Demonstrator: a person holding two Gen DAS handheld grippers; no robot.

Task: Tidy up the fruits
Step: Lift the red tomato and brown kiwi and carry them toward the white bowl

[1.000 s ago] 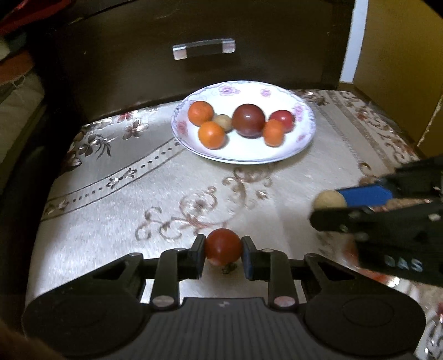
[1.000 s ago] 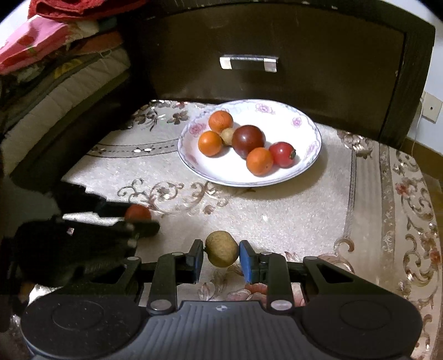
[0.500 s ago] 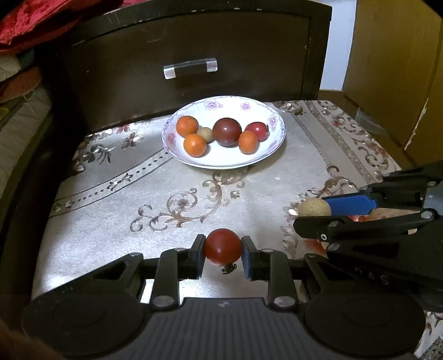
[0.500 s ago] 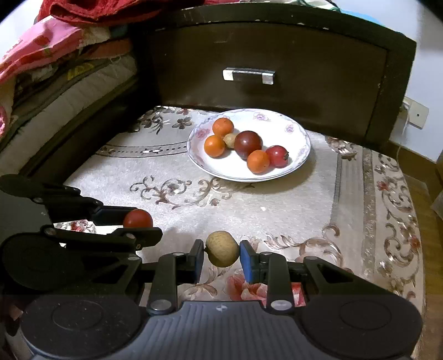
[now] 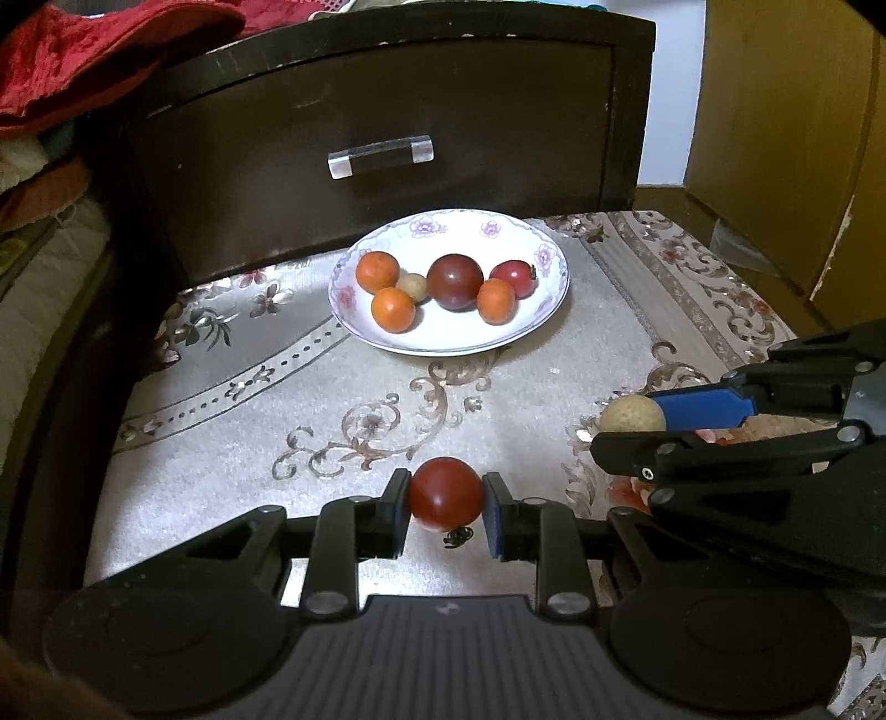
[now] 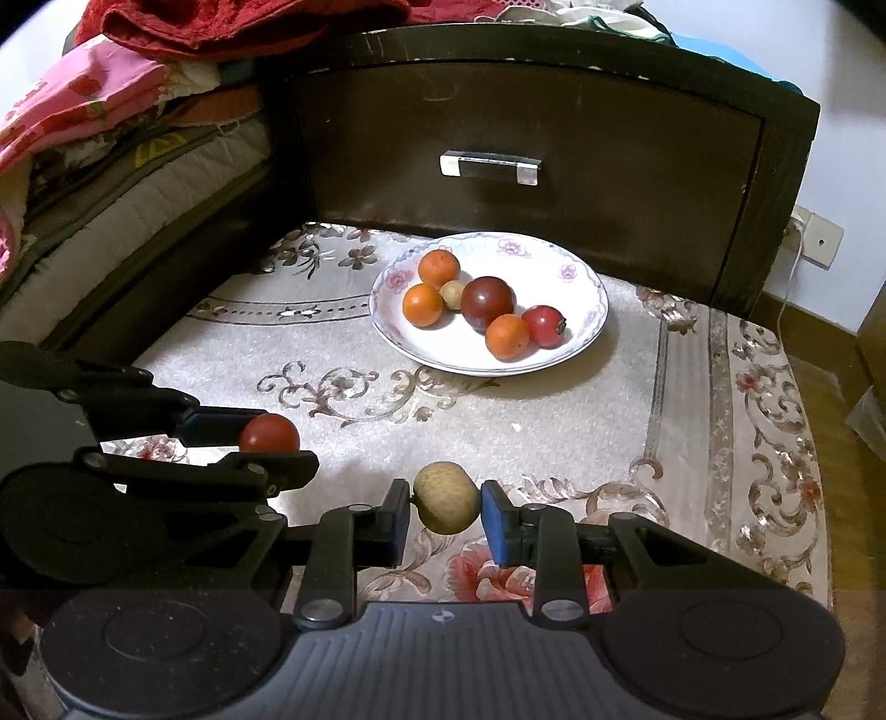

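Two grippers, each with jaws closed on one fruit above the patterned cloth point(image 5: 210, 482): the left gripper point(image 5: 446, 507) holds a red tomato point(image 5: 446, 494), the right gripper point(image 6: 446, 512) a tan round fruit point(image 6: 446, 497). The white plate point(image 6: 581, 332) beyond carries six fruits: three orange, one dark purple-red, one red, one small tan fruit partly hidden among them. Behind stands one dark drawer point(image 6: 531, 127); the bedding at left is cut off.

Dark wooden drawer point(image 6: 531, 166) with a clear handle point(image 6: 490, 166) sat behind; red blanket point(image 6: 232, 22) was piled on top.
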